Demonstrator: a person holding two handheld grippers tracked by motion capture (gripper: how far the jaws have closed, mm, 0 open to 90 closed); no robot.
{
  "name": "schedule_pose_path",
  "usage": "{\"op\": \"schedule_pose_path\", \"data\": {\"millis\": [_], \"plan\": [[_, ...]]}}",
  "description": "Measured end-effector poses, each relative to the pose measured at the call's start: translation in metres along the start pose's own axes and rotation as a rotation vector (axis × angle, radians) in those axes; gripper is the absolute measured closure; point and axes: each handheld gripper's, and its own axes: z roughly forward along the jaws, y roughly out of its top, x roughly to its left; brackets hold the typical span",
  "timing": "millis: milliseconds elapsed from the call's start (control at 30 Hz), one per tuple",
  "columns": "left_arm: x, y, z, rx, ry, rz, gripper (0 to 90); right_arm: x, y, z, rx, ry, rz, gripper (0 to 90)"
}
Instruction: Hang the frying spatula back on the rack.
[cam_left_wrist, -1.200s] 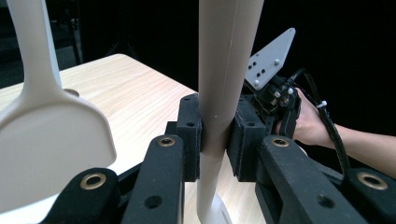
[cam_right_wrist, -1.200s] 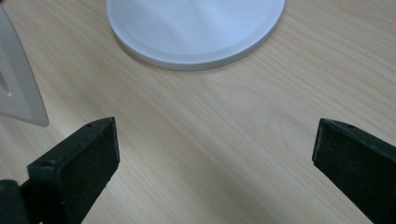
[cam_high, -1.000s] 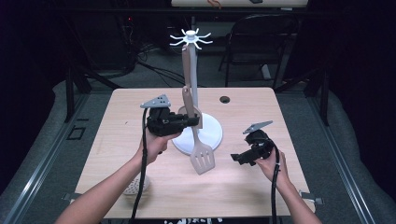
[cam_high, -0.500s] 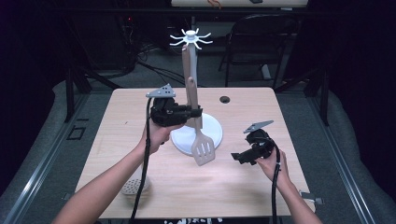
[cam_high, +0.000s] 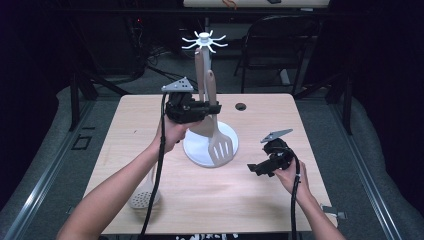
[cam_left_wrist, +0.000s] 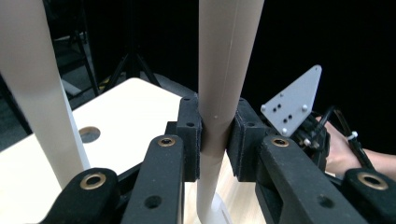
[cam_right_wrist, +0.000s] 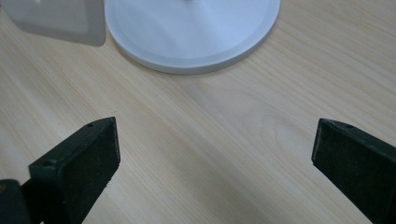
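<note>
A: Where is the slotted spatula (cam_high: 218, 131)?

B: In the high view it sits just left of frame centre, lifted upright, its slotted head hanging over the white round base (cam_high: 192, 151) of the utensil stand (cam_high: 204, 42). The handle rises beside the stand's pole, close to it; whether they touch I cannot tell.

A: And who has it?

B: The left gripper (cam_high: 212, 108), in the upper middle of the high view. In the left gripper view its jaws are clenched on the spatula's pale handle (cam_left_wrist: 223, 88), one black pad on each side, centre frame. The stand's pole (cam_left_wrist: 39, 88) runs up the left edge of that view.

A: The other one?

B: The right gripper (cam_high: 256, 169) is at the lower right of centre in the high view, held low over the surface (cam_high: 240, 200) in the person's hand, well apart from the spatula. In the right gripper view its jaws are released, spread wide at the bottom corners with bare wood grain between them, and the white base (cam_right_wrist: 196, 32) lies across the top of the frame.

A: Anything else down there?

B: A skimmer (cam_high: 142, 195) lies flat at the lower left of the high view, partly under the left forearm. A dark round hole (cam_high: 241, 106) marks the surface near its far edge.
</note>
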Motion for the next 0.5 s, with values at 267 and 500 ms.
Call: {"op": "schedule_pose_path", "data": {"millis": [267,500], "plan": [[0.002,0.014,0.004,-0.009,0.005,0.006,76.8,0.0,0.0,-0.001,-0.01,-0.001,-0.012,0.7],[0.006,0.024,0.007,-0.019,0.009,0.002,76.8,0.002,0.0,-0.001,-0.006,0.003,-0.025,0.5]]}}
